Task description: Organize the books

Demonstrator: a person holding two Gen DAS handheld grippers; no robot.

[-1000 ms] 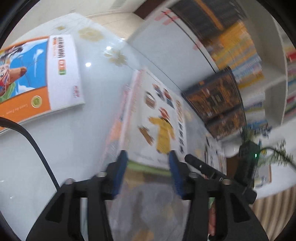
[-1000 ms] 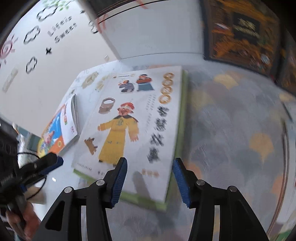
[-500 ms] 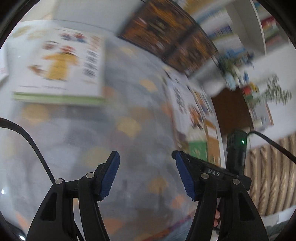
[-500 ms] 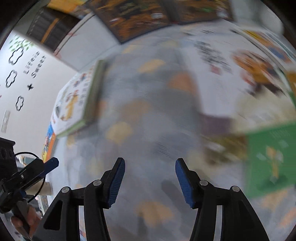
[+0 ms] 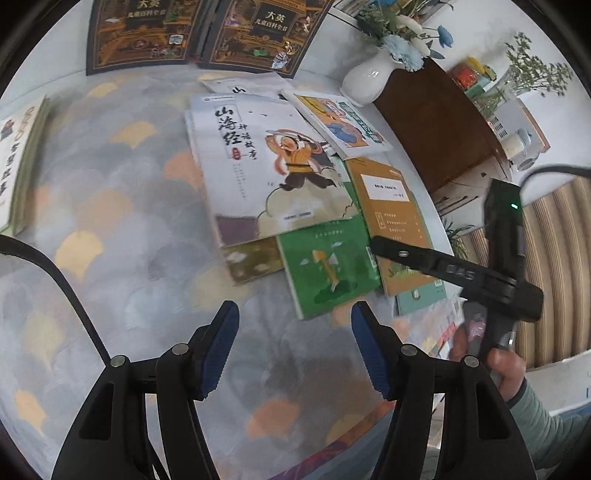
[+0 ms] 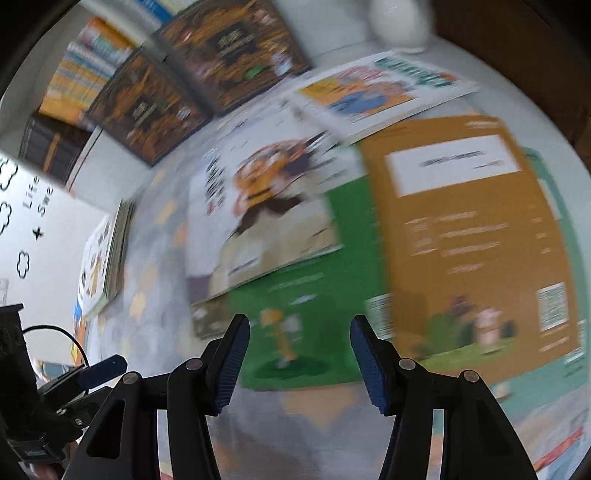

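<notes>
Left-wrist view, from left to right. A thick white picture book with a green edge (image 5: 18,162) lies flat at the far left of the patterned tablecloth (image 5: 122,206). At centre lies a loose heap of overlapping books: a white storybook showing a leaping figure in orange (image 5: 266,166) lies uppermost; a green book (image 5: 328,266) protrudes from beneath its lower edge, an ochre book with a white label (image 5: 391,206) lies to the right, and a white book with an orange-and-blue cover (image 5: 340,122) lies at the heap's upper right. Two dark illustrated volumes (image 5: 195,33) stand against the rear edge. A white vase of flowers (image 5: 369,77) stands beside a brown cabinet (image 5: 439,122).

The left gripper (image 5: 293,345) has its blue-padded jaws apart, having just been opening; nothing lies between them and they hover above bare cloth just short of the green book. The right gripper (image 6: 299,356) likewise has its jaws apart after just opening, empty, above the near edge of the green book (image 6: 306,314).

Differences between views. Only the left-wrist view shows the person's right hand (image 5: 502,365) grasping the other gripper's handle, and the striped surface at far right. Only the right-wrist view, which is motion-blurred, shows the shelf of coloured spines (image 6: 92,62) and a white panel with cloud drawings (image 6: 33,229).
</notes>
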